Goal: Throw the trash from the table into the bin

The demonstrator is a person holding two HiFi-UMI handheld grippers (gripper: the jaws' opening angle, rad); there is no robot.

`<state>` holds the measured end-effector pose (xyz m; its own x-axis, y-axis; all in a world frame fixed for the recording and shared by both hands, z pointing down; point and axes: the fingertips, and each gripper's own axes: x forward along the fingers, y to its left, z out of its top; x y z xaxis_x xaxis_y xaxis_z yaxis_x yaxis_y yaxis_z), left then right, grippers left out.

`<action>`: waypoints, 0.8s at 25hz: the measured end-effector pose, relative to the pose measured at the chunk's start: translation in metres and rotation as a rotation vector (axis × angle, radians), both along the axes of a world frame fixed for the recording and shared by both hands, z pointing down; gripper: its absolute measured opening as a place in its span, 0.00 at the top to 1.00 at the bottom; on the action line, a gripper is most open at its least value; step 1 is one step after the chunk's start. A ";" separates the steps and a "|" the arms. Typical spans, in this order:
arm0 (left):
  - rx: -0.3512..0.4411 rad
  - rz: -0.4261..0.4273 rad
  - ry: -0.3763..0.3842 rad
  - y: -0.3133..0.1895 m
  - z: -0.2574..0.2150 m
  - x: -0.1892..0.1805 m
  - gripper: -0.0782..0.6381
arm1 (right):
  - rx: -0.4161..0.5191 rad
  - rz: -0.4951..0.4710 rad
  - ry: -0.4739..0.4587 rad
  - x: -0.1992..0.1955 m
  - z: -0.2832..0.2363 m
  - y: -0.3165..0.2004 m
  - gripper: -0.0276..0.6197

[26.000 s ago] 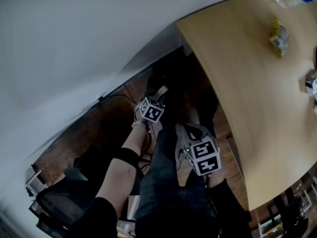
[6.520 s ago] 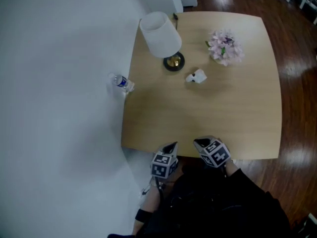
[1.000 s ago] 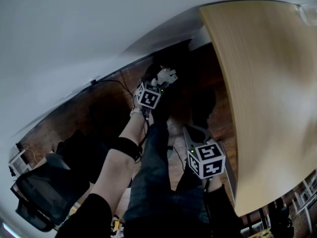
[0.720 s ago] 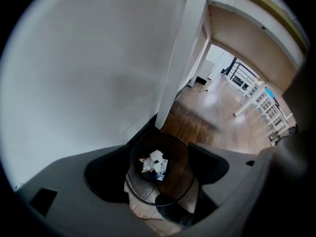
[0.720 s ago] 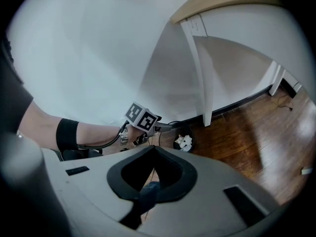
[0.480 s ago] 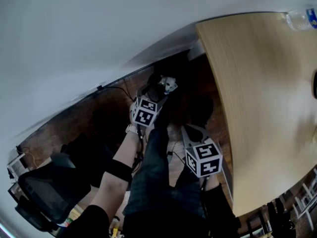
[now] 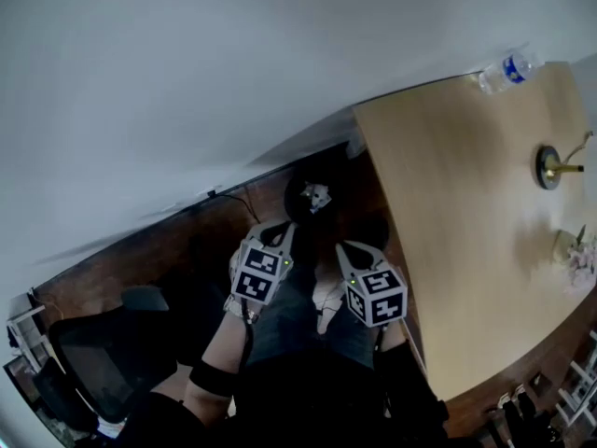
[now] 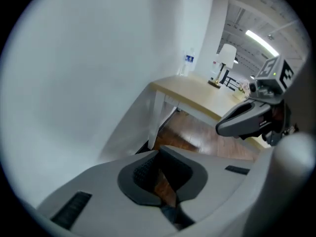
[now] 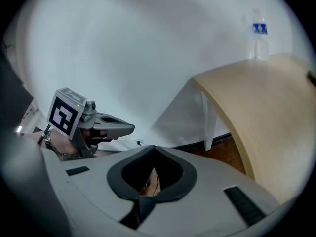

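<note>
While the crumpled white trash lies inside the dark round bin, the bin itself stands on the wooden floor, close to the white wall and just beside the corner of the table, near its white leg. Nothing touches the trash.

Nearer the person in the head view, the left gripper hangs above the floor with its tips aimed towards the bin, clear of its rim. Its jaws have just been closing and now meet at the tips with nothing between them. Only a sliver of floor shows through the hollow behind the pads in the left gripper view. Just to its right, between it and the table's edge, the right gripper points the same way. Its jaws are also pressed together and empty, as the right gripper view shows. The two grippers sit side by side, near each other but not touching, and each appears in the other's view.

On the pale wooden table top, a clear water bottle with a blue label stands upright at the far corner by the wall. Further along are a lamp with a brass base and some pale flowers near it. A thin cable runs along the floor at the foot of the wall. A dark office chair stands well apart, on the person's left
</note>
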<state>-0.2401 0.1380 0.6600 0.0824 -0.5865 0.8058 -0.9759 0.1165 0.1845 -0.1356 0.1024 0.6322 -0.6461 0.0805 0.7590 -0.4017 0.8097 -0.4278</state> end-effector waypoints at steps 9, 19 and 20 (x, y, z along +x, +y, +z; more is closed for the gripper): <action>0.077 0.057 0.022 0.005 -0.102 0.015 0.89 | 0.072 -0.055 -0.074 -0.016 -0.076 0.001 0.95; 0.153 0.113 0.012 -0.019 -0.137 0.031 0.89 | 0.116 0.005 -0.092 0.012 -0.108 -0.030 0.95; 0.161 0.123 0.014 -0.023 -0.138 0.031 0.89 | 0.125 0.022 -0.090 0.015 -0.110 -0.034 0.95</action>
<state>-0.2089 0.1148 0.5217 0.1719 -0.6923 0.7009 -0.9781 -0.0355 0.2049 -0.1203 0.0681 0.5223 -0.7125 -0.0257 0.7012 -0.3842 0.8505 -0.3593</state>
